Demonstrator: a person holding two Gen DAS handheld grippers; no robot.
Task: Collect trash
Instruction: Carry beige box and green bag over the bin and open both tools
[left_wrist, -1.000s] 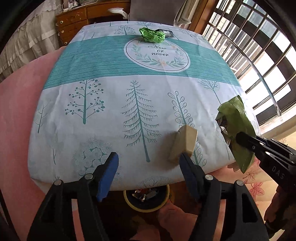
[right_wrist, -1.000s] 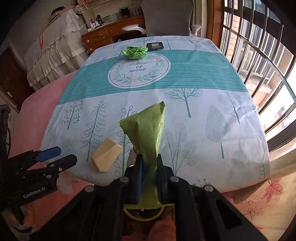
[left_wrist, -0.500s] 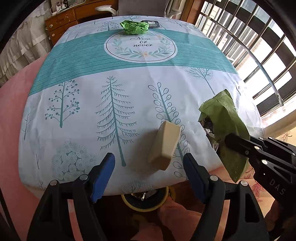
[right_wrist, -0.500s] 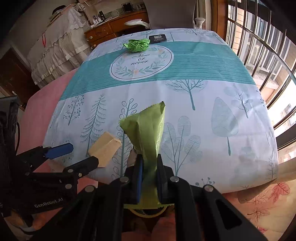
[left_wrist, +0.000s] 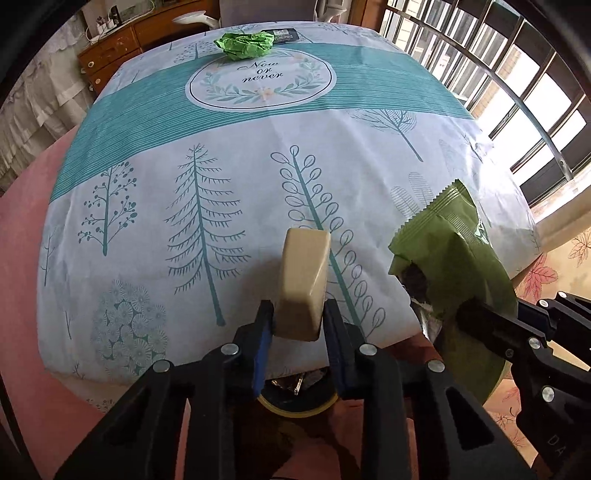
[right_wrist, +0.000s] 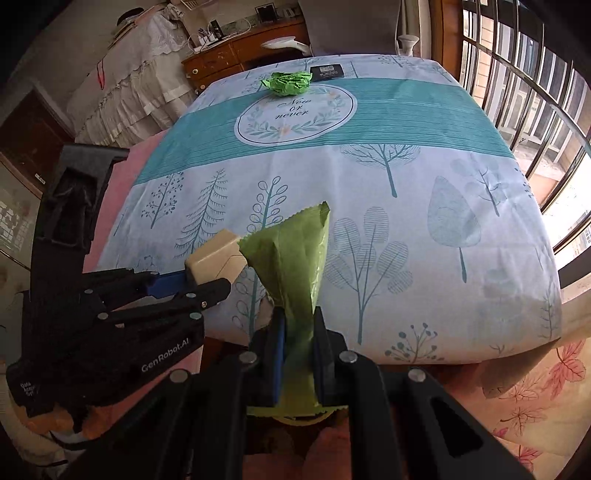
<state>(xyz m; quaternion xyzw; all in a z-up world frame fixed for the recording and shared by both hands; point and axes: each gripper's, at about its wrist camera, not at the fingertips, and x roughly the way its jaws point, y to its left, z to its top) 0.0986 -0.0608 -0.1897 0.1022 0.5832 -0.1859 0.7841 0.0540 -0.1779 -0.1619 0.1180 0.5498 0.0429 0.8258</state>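
My left gripper is shut on a beige block at the near edge of the table; the block also shows in the right wrist view. My right gripper is shut on an olive-green snack wrapper, held upright above the near table edge; the wrapper also shows in the left wrist view. A crumpled bright green paper ball lies at the far side of the table, also in the right wrist view. A yellow-rimmed bin sits below the table edge, mostly hidden by the grippers.
The table has a white and teal tree-print cloth. A small black card lies by the paper ball. A barred window is to the right, a wooden dresser and chair behind. The floor is pink.
My left gripper has moved to the beige block and closed on it. The right gripper keeps its hold on the green wrapper and has barely moved.
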